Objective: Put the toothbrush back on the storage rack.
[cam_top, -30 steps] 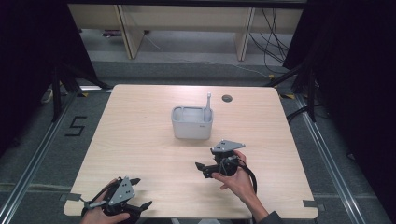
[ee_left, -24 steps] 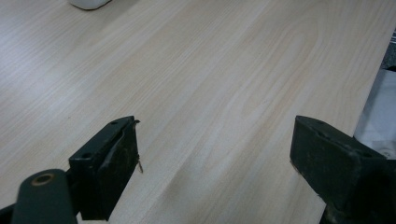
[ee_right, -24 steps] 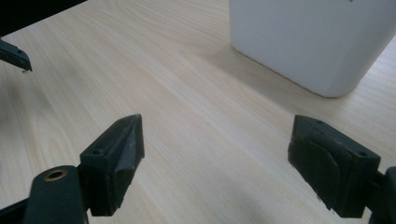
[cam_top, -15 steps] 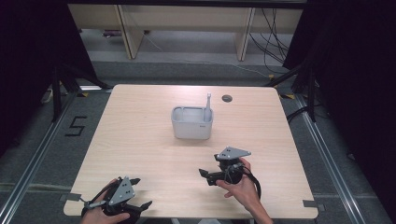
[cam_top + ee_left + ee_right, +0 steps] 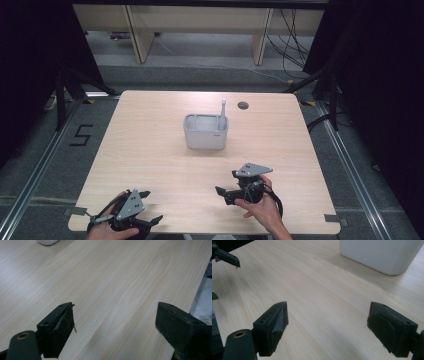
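Both grippers sit back by the table's [image 5: 150, 145] near edge, probably at rest. The left gripper [image 5: 150, 206], at the near left corner, has jaws wide apart and empty; so does the right gripper [image 5: 223, 193], right of the middle. The white tub [image 5: 205, 137] stands centrally toward the far edge, a white handle [image 5: 223, 112] upright inside its right corner. Its small dark label is unreadable; a "5" [image 5: 81, 135] marks the floor.

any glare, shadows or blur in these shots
High view: table evenly lit, surroundings dark, the bin casts little shadow, sharp enough. Left gripper view: pale sheen across the wood, the claw close to the lens and soft. Right gripper view: a soft shadow beside the bin, near claw slightly blurred.
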Demonstrator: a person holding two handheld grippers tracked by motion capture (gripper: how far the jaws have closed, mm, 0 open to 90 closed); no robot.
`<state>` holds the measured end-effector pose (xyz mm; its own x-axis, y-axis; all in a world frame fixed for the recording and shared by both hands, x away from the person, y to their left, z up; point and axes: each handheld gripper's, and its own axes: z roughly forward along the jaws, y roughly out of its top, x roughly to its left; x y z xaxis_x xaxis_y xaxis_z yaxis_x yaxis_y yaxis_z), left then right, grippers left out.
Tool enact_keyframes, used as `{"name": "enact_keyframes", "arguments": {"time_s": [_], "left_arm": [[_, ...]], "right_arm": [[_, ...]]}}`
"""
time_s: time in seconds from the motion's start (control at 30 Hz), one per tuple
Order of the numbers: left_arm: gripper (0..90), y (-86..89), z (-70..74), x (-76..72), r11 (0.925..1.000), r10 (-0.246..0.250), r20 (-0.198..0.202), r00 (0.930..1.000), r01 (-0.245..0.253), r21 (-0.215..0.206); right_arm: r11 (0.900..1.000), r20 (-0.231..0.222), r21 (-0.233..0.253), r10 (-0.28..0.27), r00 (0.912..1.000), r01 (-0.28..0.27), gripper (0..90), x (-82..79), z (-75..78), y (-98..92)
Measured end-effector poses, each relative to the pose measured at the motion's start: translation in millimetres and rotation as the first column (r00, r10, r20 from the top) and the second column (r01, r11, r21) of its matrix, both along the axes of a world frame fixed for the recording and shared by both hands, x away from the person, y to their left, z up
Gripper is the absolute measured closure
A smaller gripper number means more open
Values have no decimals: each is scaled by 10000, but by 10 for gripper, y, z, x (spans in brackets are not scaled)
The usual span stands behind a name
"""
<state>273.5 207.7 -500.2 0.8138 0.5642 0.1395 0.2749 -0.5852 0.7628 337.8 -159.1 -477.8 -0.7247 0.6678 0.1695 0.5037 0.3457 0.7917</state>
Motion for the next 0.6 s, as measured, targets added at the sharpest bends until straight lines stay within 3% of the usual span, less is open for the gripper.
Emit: {"name": "enact_keyframes", "arguments": {"time_s": [0.13, 0.2, 0.33, 0.37, 0.4, 0.6], "left_arm": [[148, -1, -2, 0, 10000, -2, -8, 10000, 2, 5], [148, 1, 0, 1, 10000, -20, 12, 10000, 20, 34], [148, 0, -1, 0, 10000, -37, -11, 10000, 37, 50], [148, 0, -1, 1, 10000, -32, 19, 10000, 32, 46], [148, -2, -3, -2, 10000, -31, 3, 10000, 31, 27], [148, 1, 1, -1, 10000, -30, 16, 10000, 30, 35]], "right_arm": [[9999, 113, -143, 12, 9999, -10, 174, -25, -7, -38], [9996, -112, -126, -252, 9996, 251, 172, -60, -4, -43], [9996, 235, -252, -121, 9997, 126, 171, -63, -11, -90], [10000, 104, -69, -8, 9999, 8, 170, -61, -23, -92], [9995, -95, -133, -274, 9996, 273, 171, -96, -9, -110], [9996, -68, -10, -285, 9996, 285, 170, -106, -32, -168]]}}
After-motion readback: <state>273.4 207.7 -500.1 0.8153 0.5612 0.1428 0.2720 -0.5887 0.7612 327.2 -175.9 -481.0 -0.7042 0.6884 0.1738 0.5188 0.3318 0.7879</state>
